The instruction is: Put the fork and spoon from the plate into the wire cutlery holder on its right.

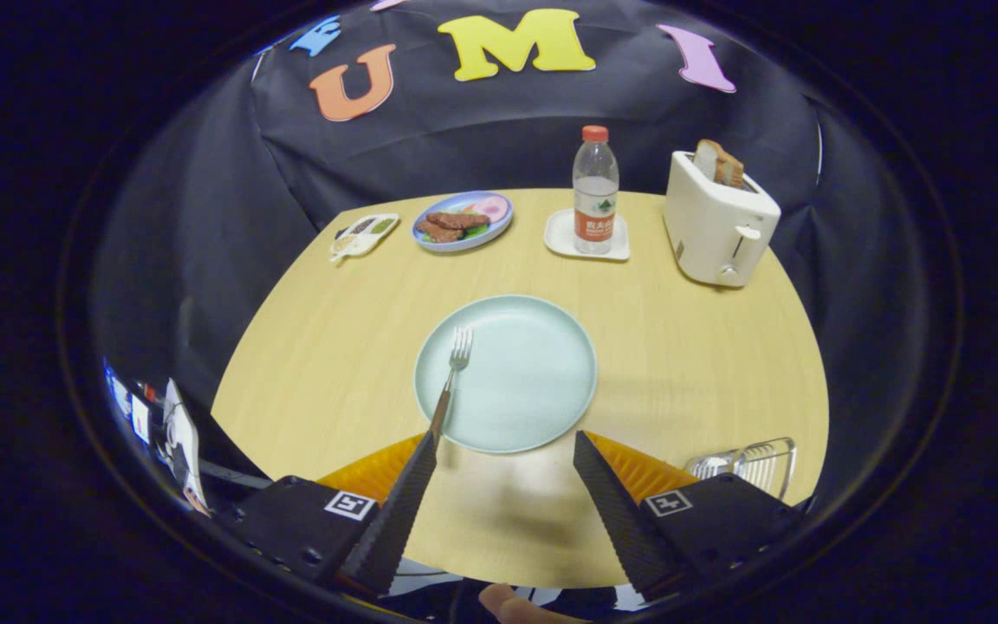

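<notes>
A pale green plate (pixel 534 381) lies on the wooden table just ahead of my fingers. A fork (pixel 452 373) rests on its left part, tines pointing away, its brown handle running over the rim toward my left fingertip (pixel 424 451). My gripper (pixel 506 444) is open, nothing between its fingers, the tips at the plate's near rim. The wire cutlery holder (pixel 759 459) sits to the right, partly hidden behind my right finger (pixel 612 494). In the holder I make out a shiny spoon bowl (pixel 711 465).
At the table's far side stand a white toaster (pixel 718 221) with bread, a water bottle (pixel 595 191) on a white coaster, a blue plate of food (pixel 463 221) and a small sauce tray (pixel 364 234). A fingertip (pixel 512 602) shows below the gripper.
</notes>
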The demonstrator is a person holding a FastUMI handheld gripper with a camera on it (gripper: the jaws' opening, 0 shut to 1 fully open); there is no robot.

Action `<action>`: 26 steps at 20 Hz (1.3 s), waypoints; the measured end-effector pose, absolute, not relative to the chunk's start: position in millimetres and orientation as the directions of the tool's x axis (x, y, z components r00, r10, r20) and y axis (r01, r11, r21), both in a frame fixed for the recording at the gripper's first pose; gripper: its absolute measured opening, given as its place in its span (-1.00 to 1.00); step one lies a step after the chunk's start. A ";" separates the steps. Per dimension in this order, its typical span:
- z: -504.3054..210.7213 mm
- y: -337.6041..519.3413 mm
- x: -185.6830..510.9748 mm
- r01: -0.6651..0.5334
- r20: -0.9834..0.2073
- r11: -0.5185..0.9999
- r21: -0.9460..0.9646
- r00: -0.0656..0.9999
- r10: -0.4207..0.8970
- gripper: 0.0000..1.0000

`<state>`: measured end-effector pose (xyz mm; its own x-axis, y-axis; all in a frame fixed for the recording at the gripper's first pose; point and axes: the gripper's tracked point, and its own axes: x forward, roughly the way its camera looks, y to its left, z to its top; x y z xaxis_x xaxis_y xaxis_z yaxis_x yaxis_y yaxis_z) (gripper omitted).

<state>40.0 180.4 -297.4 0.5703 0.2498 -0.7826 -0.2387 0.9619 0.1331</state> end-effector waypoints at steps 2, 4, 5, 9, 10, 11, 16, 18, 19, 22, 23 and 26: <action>-310.2 199.8 45.2 -0.220 -0.801 0.964 0.146 0.546 0.246 0.93; -326.3 214.3 50.0 -0.194 -0.820 0.970 0.145 0.525 0.228 0.93; -333.4 223.2 52.8 -0.192 -0.822 0.970 0.150 0.522 0.230 0.93; -346.3 244.9 70.3 -0.161 -0.801 0.971 0.175 0.550 0.236 0.93; -348.7 247.4 73.4 -0.150 -0.800 0.972 0.181 0.552 0.234 0.88; -354.6 247.0 76.7 -0.129 -0.801 0.976 0.174 0.558 0.216 0.78; -375.6 254.5 83.2 -0.070 -0.816 0.980 0.189 0.544 0.196 0.35; -383.2 255.9 83.8 -0.053 -0.825 0.981 0.187 0.534 0.186 0.01; -385.6 257.2 84.1 -0.047 -0.826 0.980 0.191 0.533 0.186 -0.16; -390.9 262.5 83.8 -0.044 -0.838 0.980 0.194 0.511 0.189 -0.61; -391.3 264.1 84.1 -0.045 -0.838 0.978 0.205 0.508 0.199 -0.68; -387.2 259.7 83.2 -0.044 -0.838 0.974 0.221 0.502 0.213 -0.83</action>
